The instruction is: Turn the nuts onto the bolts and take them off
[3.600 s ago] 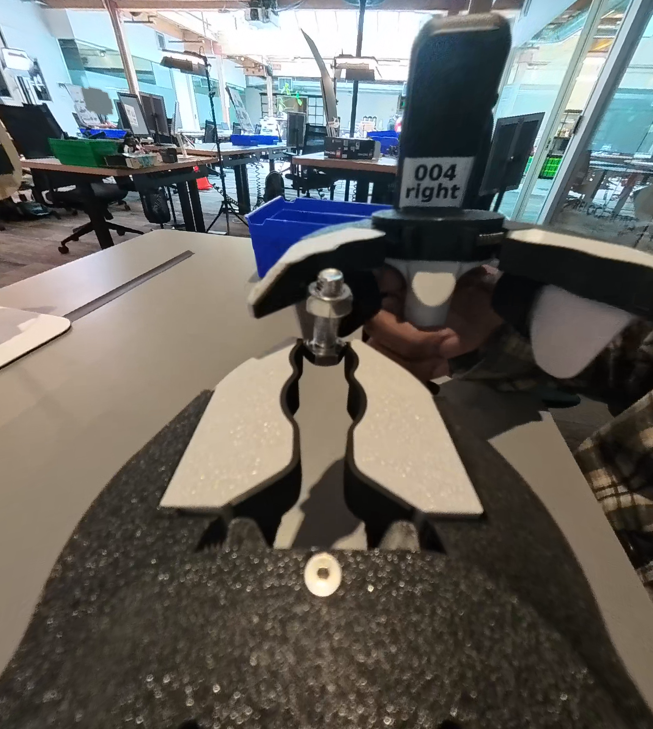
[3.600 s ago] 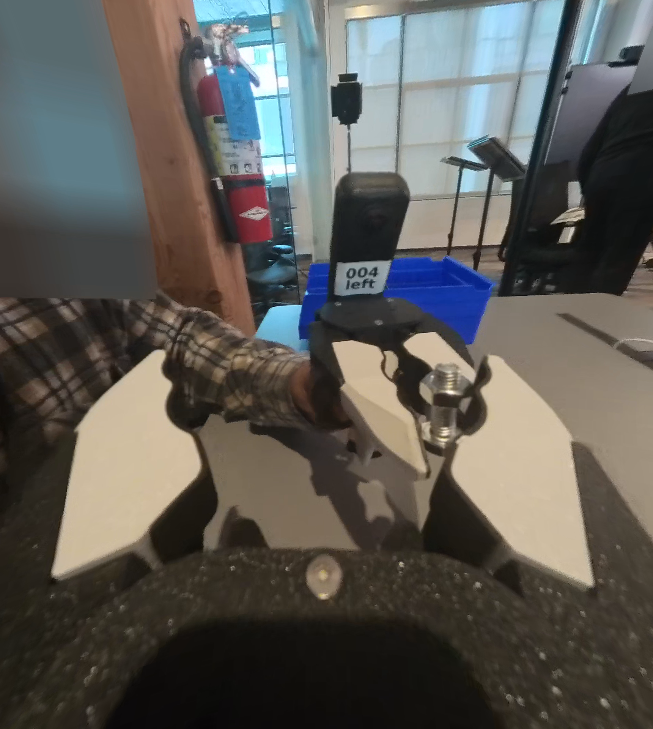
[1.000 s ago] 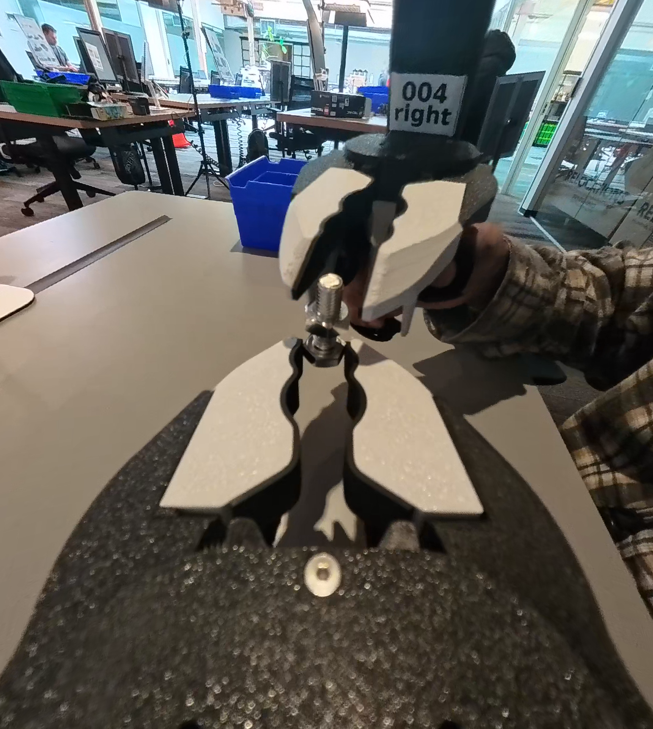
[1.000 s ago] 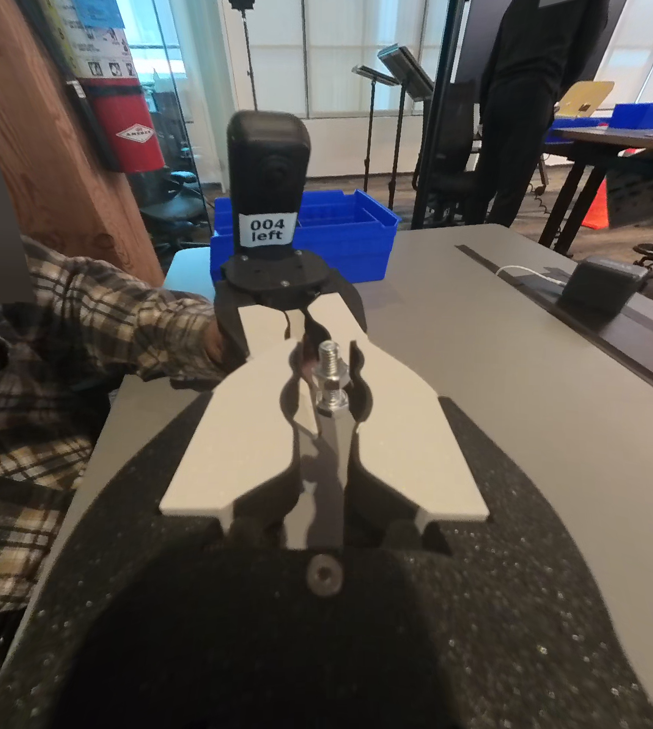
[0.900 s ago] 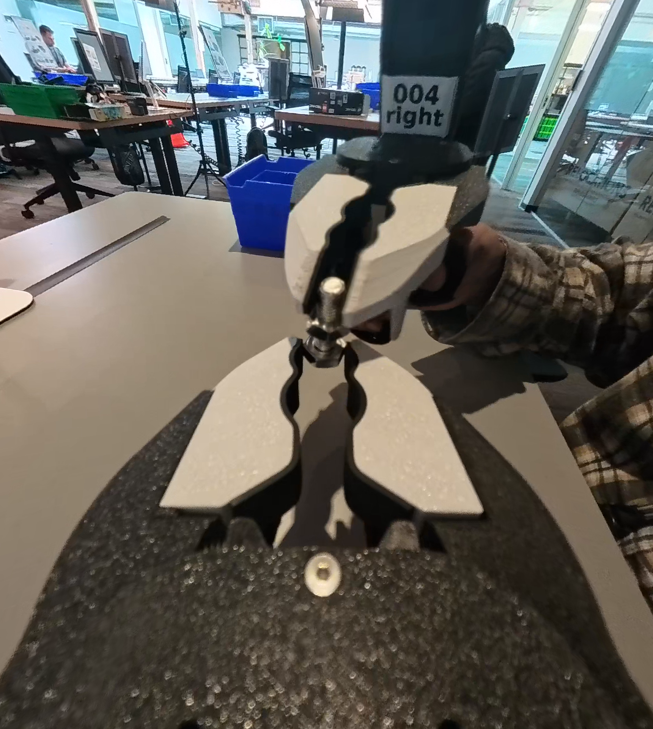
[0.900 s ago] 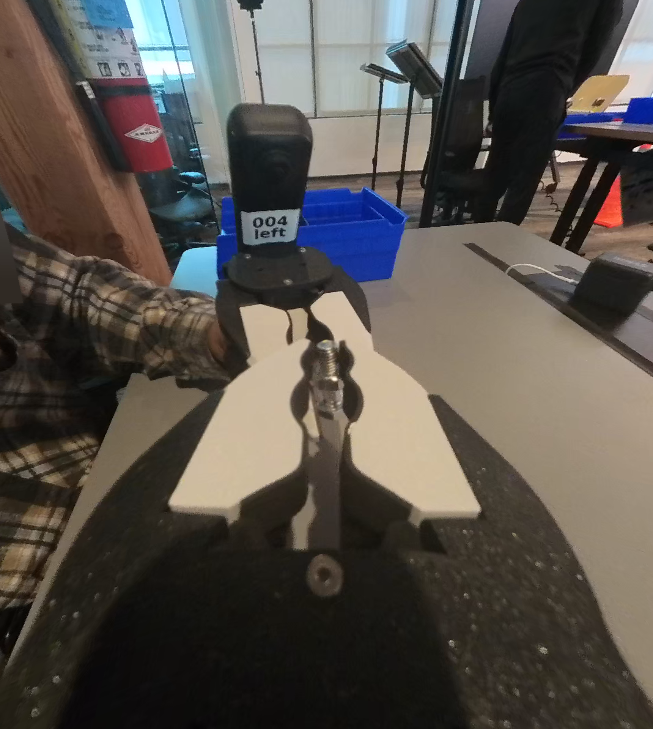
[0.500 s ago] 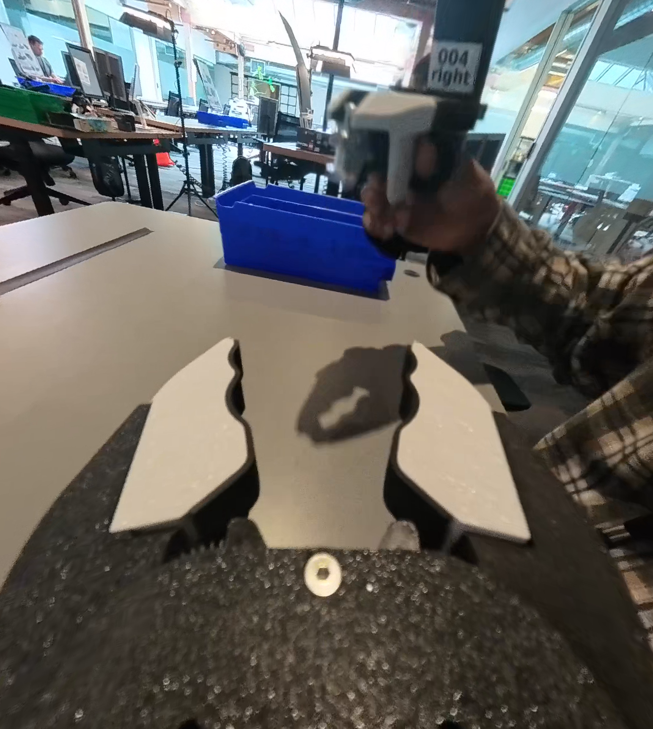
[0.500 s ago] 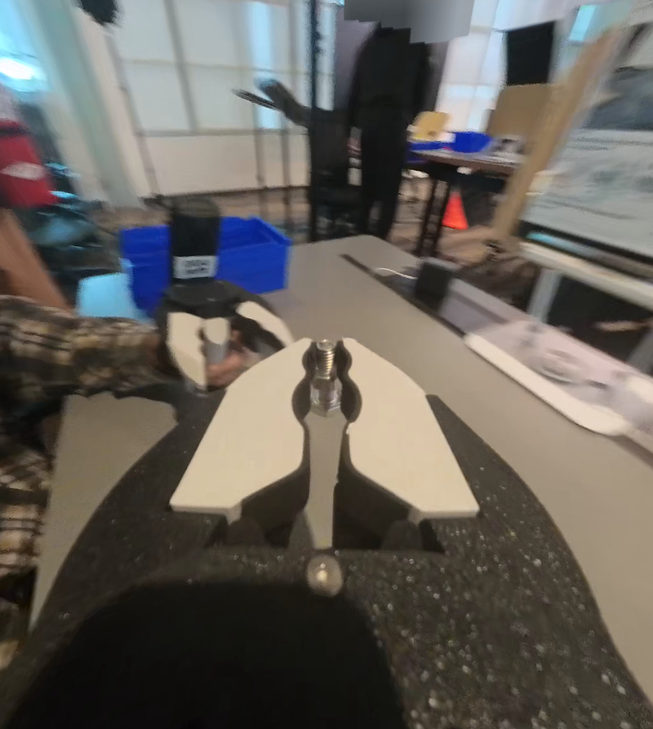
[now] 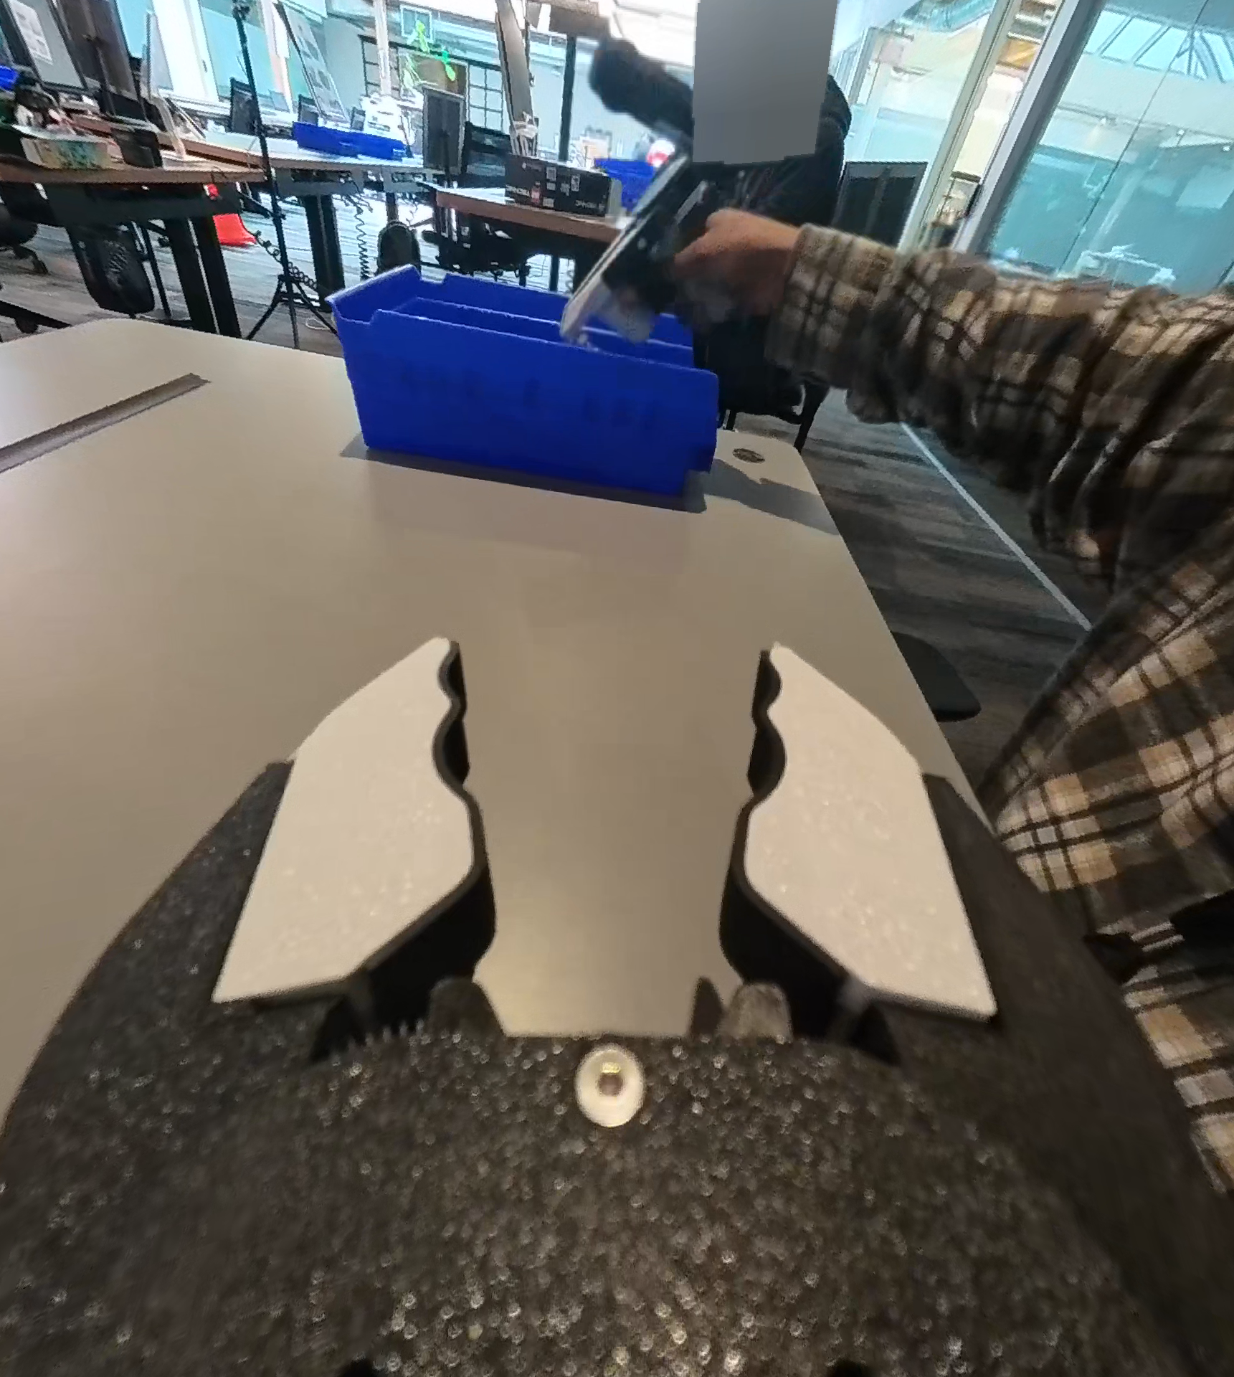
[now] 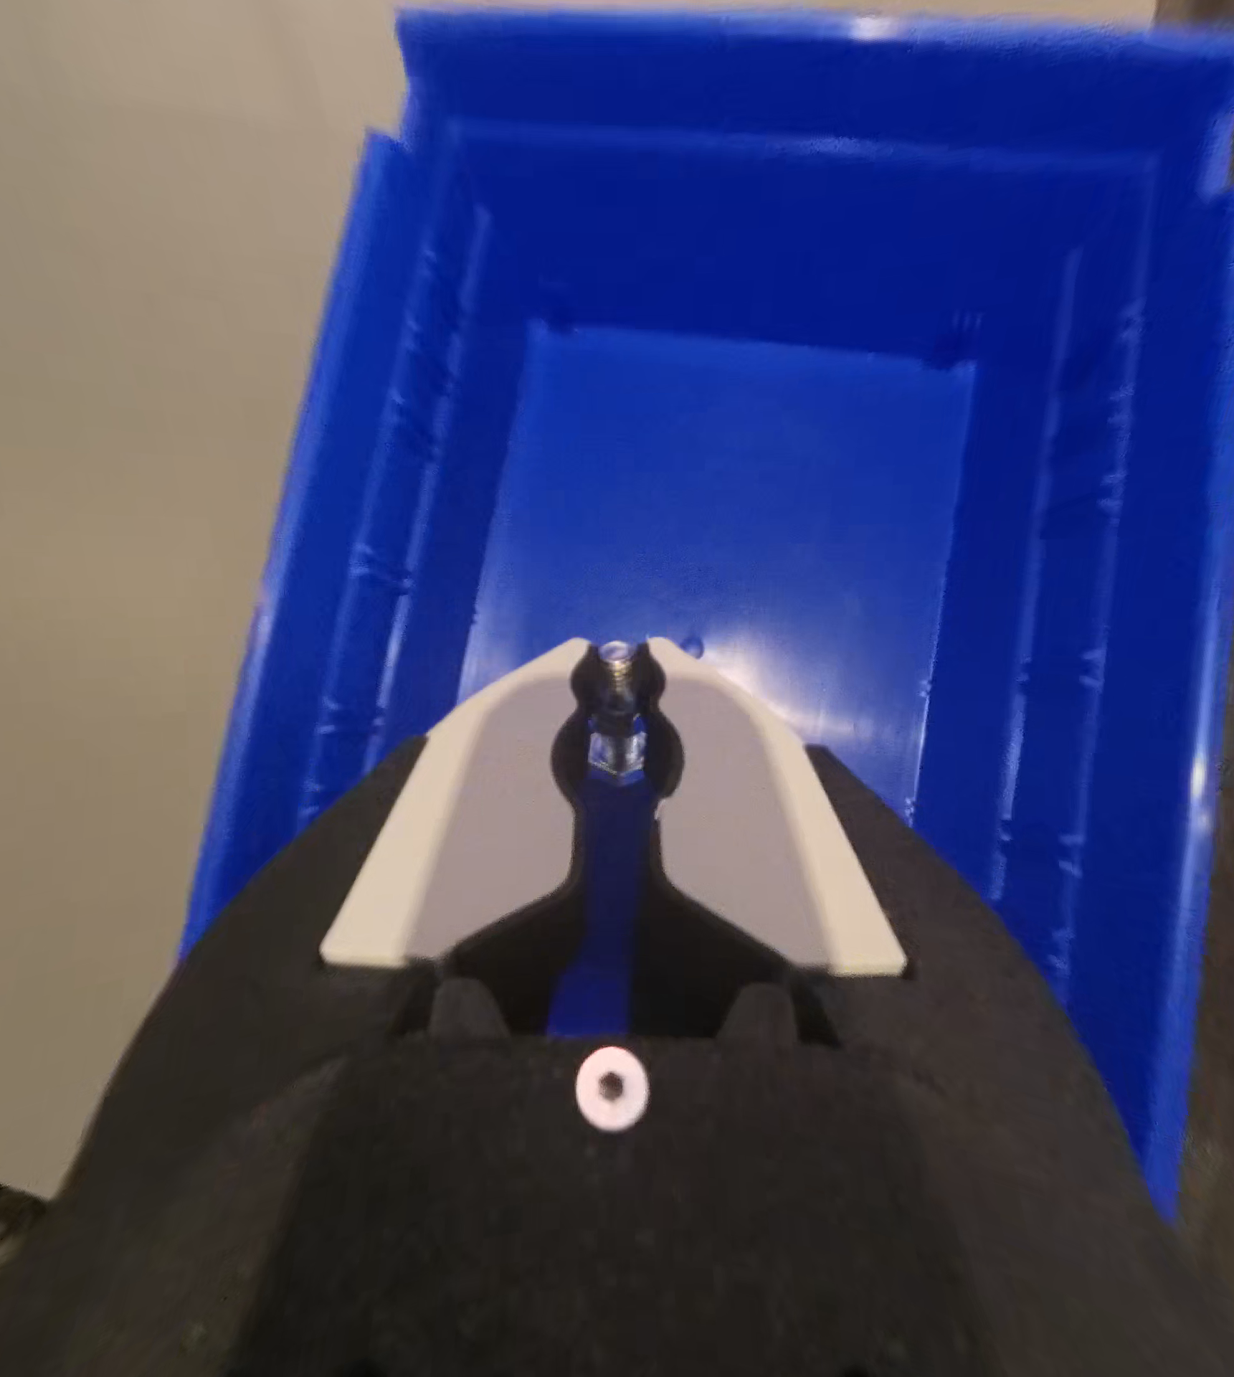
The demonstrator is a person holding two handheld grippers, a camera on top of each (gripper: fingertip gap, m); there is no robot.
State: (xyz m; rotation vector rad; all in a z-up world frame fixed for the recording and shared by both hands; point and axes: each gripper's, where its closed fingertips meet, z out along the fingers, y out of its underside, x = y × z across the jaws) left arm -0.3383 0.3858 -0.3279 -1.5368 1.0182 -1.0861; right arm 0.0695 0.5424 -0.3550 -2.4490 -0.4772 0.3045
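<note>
Nearest in the left wrist view, the left gripper (image 9: pixel 608 715) holds its two pale grey, wavy-edged fingers (image 9: pixel 368 834) spread wide with nothing between them, only the bare grey tabletop (image 9: pixel 152 581) showing in the gap. Farther across that table stands the bright blue rectangular plastic bin (image 9: pixel 524 417), near the far right corner, and above its far right end the right gripper (image 9: pixel 602 309) tilts down into it, held by a hand (image 9: pixel 729 257) in a brown plaid sleeve (image 9: pixel 1046 417). In the right wrist view, the right gripper (image 10: pixel 617 652) has its pale fingers (image 10: pixel 479 820) drawn together on the small silver threaded steel bolt (image 10: pixel 614 689), whose shank points away from the camera with its flat tip level with the fingertips. A silver hexagonal nut (image 10: pixel 615 751) sits on the thread at the near end, seated in the wider notch of the fingers; the metal is blurred and tinted blue. Beyond the bolt lies the smooth floor of the bin (image 10: pixel 748 484), with ribbed side walls, and the bolt hangs over the near part of that floor. The grey table lies to the left of the bin.
</note>
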